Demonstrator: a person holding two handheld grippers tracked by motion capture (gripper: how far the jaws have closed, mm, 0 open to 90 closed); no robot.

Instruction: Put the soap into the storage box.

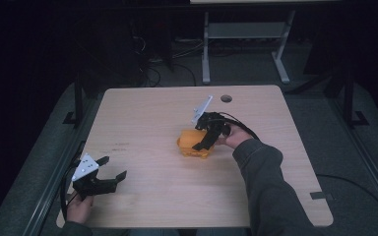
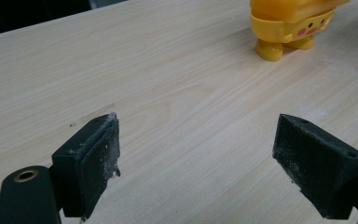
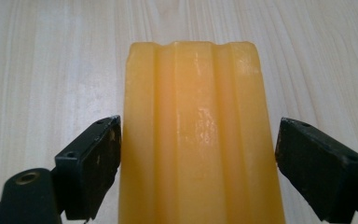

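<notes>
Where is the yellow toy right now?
The yellow toy stands near the middle of the table in the high view, between the open jaws of the right gripper.

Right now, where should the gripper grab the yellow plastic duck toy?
Grip the yellow plastic duck toy across its long ribbed top, coming from above. The right gripper already straddles it, jaws open, one at each flat side. The sides look parallel, so closing there should hold.
</notes>
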